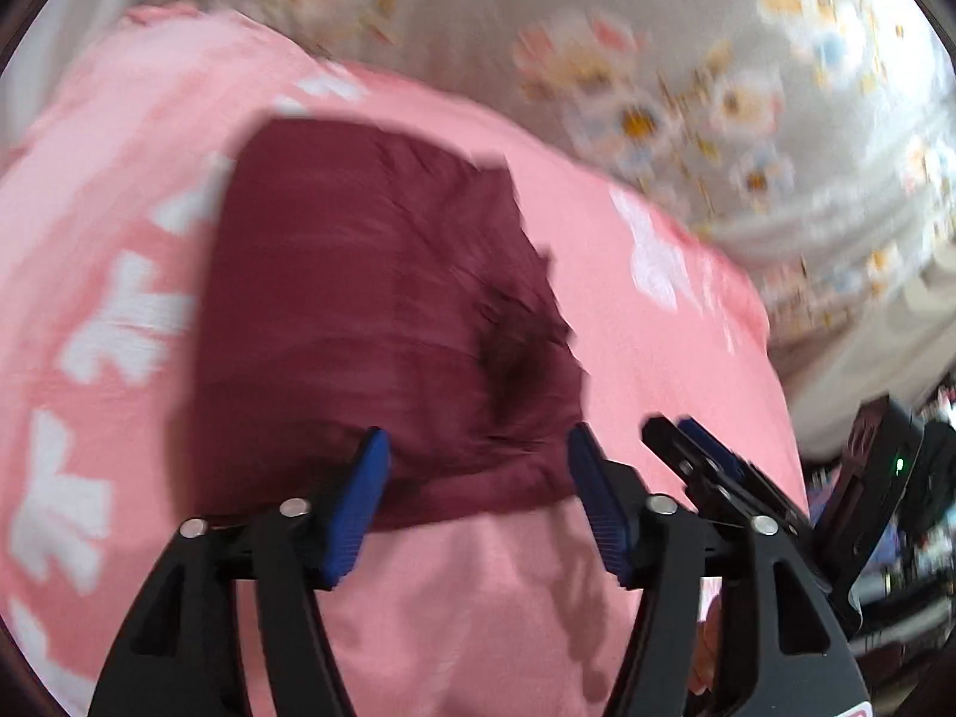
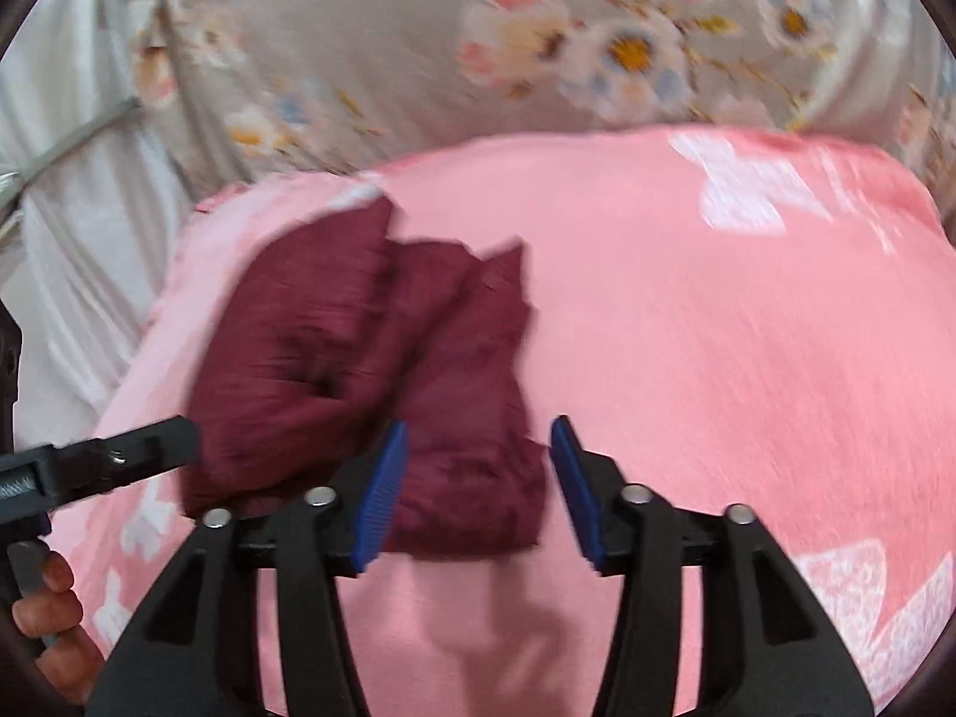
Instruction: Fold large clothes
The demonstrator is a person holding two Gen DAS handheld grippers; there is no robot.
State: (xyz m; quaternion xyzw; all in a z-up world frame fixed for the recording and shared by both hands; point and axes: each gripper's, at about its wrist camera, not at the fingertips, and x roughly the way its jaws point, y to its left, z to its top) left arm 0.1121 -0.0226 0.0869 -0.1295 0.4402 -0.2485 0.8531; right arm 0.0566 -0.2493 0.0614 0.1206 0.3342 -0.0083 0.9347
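Note:
A dark maroon garment [image 1: 370,310] lies folded into a thick bundle on a pink blanket [image 1: 657,358] with white bow prints. My left gripper [image 1: 478,454] is open and empty, its blue pads just above the bundle's near edge. The right gripper shows at the right of the left wrist view [image 1: 705,454]. In the right wrist view the maroon bundle [image 2: 358,370] lies left of centre on the pink blanket [image 2: 717,358]. My right gripper [image 2: 478,448] is open and empty over the bundle's near right corner. The left gripper shows at the left edge [image 2: 119,454], held by a hand.
A grey floral sheet [image 2: 418,48] lies beyond the blanket. White cloth [image 2: 77,239] hangs at the left. Dark equipment [image 1: 884,466] stands at the right edge of the left wrist view. Both views are motion-blurred.

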